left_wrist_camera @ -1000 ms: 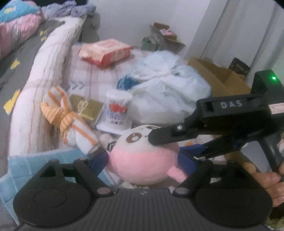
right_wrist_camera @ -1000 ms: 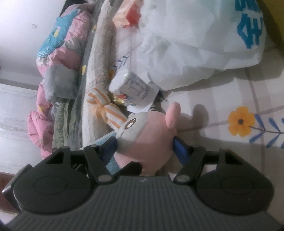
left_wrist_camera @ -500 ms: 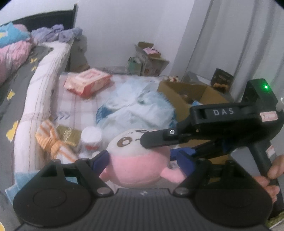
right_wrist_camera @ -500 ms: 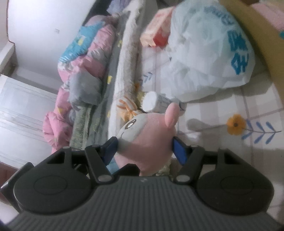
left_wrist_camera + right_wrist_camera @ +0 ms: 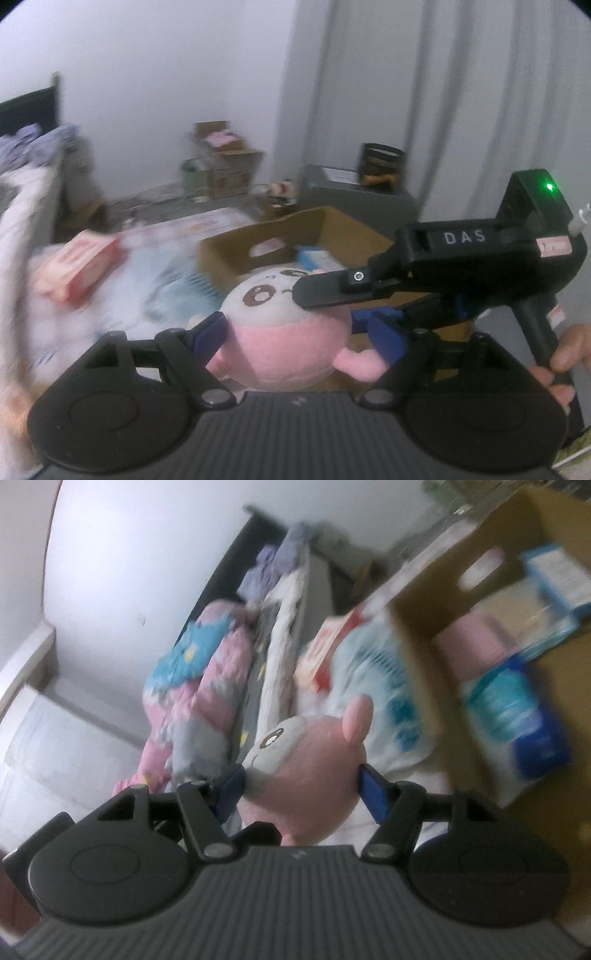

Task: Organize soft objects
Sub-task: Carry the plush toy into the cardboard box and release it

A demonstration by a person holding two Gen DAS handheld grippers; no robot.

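Both grippers have the same plush toy point(image 5: 284, 332) pinched. The left gripper point(image 5: 299, 330) has its blue pads pressed into the pink belly from either side, and the right gripper point(image 5: 300, 788) squeezes it across the white face and pink back, fingers spread fairly wide around the round body. The toy is up in the air, clear of the bedding. Just past it is the open cardboard box point(image 5: 295, 229), near rim facing the toy, with blue packs point(image 5: 517, 716) already inside and some free space by the near wall. A white plastic bag point(image 5: 384, 686) sits against the box's outer edge. Background is pretty blurry.
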